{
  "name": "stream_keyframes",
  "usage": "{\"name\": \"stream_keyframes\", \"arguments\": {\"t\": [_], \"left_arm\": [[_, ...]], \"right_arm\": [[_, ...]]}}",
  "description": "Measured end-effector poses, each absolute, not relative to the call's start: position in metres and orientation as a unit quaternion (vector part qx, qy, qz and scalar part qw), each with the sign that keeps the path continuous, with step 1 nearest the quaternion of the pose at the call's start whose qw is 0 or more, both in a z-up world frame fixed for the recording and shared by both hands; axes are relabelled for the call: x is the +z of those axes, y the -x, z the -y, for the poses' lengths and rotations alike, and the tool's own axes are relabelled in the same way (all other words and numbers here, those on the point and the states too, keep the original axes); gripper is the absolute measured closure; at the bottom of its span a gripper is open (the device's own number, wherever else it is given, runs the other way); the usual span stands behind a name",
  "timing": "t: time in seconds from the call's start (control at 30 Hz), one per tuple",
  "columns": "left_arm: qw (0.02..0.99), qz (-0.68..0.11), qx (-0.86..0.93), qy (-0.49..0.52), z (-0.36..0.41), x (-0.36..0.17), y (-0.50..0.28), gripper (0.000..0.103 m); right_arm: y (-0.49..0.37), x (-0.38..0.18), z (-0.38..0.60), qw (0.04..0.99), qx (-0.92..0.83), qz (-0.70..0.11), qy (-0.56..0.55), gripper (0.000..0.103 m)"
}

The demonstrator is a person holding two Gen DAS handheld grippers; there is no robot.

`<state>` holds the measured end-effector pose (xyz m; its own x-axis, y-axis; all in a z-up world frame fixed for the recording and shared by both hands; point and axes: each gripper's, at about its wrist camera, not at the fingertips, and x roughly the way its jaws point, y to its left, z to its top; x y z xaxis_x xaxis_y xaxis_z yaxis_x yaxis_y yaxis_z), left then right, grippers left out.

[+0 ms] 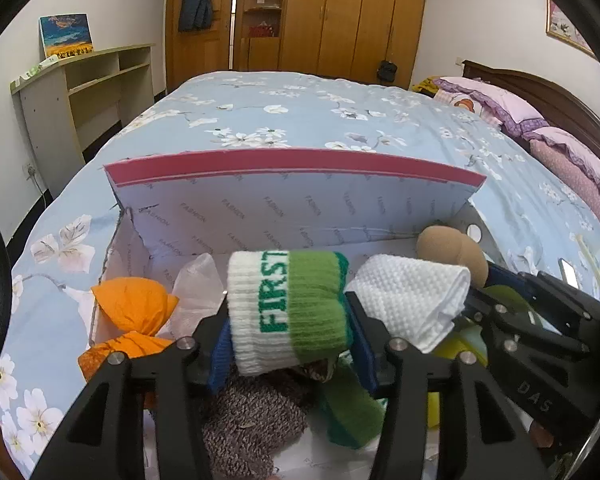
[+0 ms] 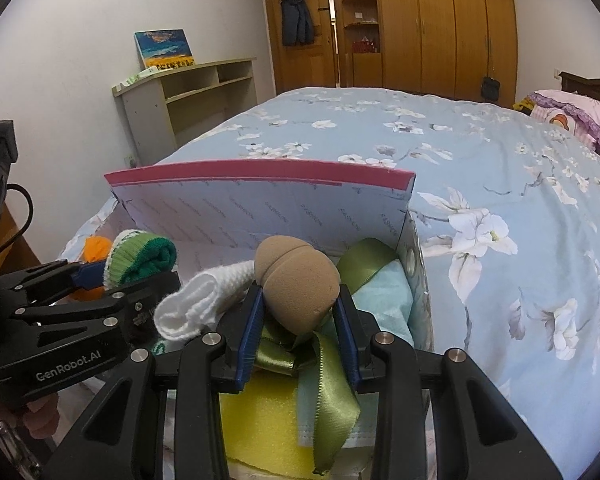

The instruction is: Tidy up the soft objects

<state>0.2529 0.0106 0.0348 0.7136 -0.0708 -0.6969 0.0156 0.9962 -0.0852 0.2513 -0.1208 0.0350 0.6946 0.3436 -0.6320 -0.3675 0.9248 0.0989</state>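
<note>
Between slackened left tongs (image 1: 290,320), ribbed white-green sock (image 1: 288,312); right tongs (image 2: 298,312) pinch tan sponge (image 2: 296,280).

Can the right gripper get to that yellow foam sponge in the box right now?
Probably not yet: the right gripper is shut on the tan egg-shaped makeup sponge, and a green satin ribbon drapes over part of the yellow foam sponge below.

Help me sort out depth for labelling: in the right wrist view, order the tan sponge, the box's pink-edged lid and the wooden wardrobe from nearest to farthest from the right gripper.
1. Tan sponge: between the right gripper fingers.
2. Pink-edged lid: standing up at the box's far side.
3. Wooden wardrobe: against the far wall, beyond the bed.
</note>
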Motion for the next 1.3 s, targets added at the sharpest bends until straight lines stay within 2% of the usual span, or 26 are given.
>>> {"name": "stream_keyframes", "arguments": {"t": [0.3, 0.4, 1.3], "left_arm": [[0.929, -0.369, -0.009, 0.037, -0.015, 0.039, -0.245, 0.034], [0.931, -0.363, -0.005, 0.036, -0.015, 0.043, -0.242, 0.028], [0.936, -0.350, 0.006, 0.039, -0.011, 0.070, -0.172, 0.028]], "right_arm": [[-0.241, 0.046, 0.119, 0.926, 0.196, -0.322, 0.021, 0.065], [-0.236, 0.049, 0.119, 0.928, 0.195, -0.315, 0.023, 0.059], [-0.171, 0.072, 0.120, 0.934, 0.211, -0.290, 0.003, 0.058]]}}
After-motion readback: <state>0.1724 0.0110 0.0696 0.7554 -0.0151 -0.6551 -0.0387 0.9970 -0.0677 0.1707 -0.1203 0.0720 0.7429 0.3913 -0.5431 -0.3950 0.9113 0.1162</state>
